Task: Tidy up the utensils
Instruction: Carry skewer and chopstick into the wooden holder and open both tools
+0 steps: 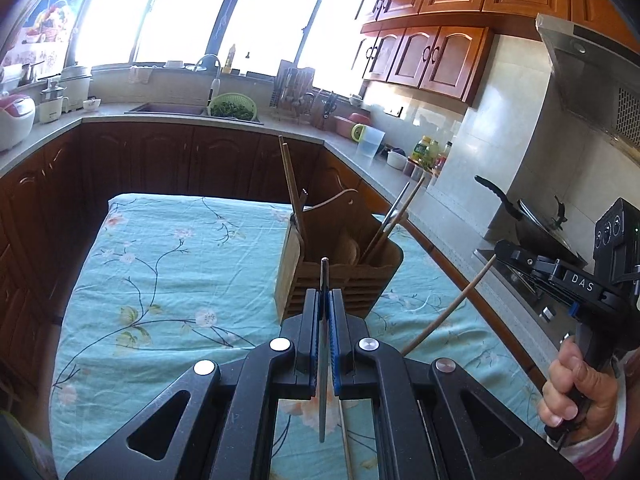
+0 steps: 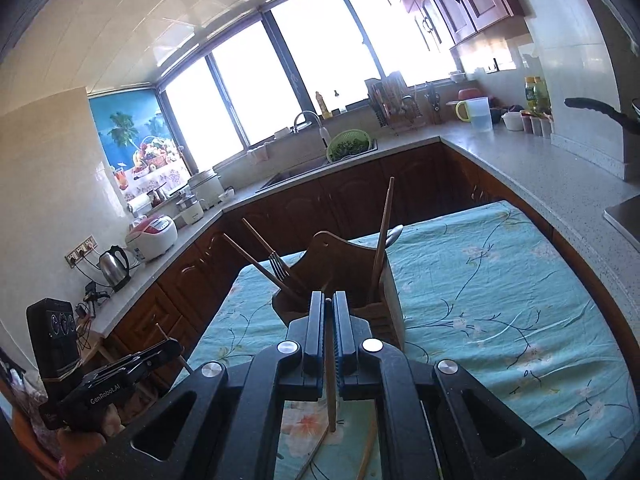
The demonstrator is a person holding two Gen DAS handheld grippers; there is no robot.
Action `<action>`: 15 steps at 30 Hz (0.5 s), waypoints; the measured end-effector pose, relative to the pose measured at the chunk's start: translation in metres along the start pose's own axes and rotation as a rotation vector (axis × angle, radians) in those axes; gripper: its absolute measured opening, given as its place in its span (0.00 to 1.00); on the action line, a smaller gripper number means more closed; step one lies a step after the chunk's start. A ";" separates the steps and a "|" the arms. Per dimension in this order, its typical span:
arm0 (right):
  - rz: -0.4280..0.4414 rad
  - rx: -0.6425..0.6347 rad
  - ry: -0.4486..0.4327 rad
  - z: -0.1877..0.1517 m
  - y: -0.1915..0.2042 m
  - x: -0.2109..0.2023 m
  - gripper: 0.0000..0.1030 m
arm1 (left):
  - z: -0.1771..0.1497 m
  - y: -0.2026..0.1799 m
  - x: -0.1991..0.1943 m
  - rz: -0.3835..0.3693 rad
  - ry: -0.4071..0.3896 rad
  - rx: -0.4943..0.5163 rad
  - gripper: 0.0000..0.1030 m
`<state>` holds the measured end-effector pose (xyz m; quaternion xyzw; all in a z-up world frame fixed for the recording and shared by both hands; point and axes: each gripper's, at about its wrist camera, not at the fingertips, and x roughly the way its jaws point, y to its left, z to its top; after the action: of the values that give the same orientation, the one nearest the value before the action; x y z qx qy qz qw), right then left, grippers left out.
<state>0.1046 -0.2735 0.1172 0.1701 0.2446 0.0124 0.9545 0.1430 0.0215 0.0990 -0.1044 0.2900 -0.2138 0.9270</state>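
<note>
A wooden utensil holder (image 1: 340, 268) stands on the blue floral tablecloth (image 1: 160, 280), holding several chopsticks and a fork (image 2: 277, 265). My left gripper (image 1: 325, 300) is shut on a thin grey metal utensil (image 1: 323, 360), held upright just in front of the holder. My right gripper (image 2: 329, 308) is shut on a wooden chopstick (image 2: 330, 380), also held upright just before the holder (image 2: 352, 280). The right gripper and its chopstick (image 1: 448, 312) show at the right of the left wrist view. More loose chopsticks (image 2: 366, 456) lie on the cloth below the grippers.
A kitchen counter (image 1: 400, 176) wraps around the table, with a sink (image 1: 168, 110), a green colander (image 1: 232, 106), a dish rack (image 1: 296, 92), rice cookers (image 2: 152, 236), a kettle (image 2: 115, 266) and a wok (image 1: 536, 228) on the stove at right.
</note>
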 end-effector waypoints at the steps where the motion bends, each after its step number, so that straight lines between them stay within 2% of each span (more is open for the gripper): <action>1: 0.001 -0.002 -0.004 0.002 0.000 -0.001 0.04 | 0.000 0.000 -0.001 0.000 -0.004 -0.001 0.03; 15: -0.007 -0.023 -0.061 0.023 0.000 -0.011 0.04 | 0.021 0.000 -0.008 -0.006 -0.081 0.007 0.03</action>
<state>0.1055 -0.2823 0.1409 0.1586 0.2160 0.0066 0.9634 0.1491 0.0262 0.1195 -0.1106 0.2513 -0.2129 0.9377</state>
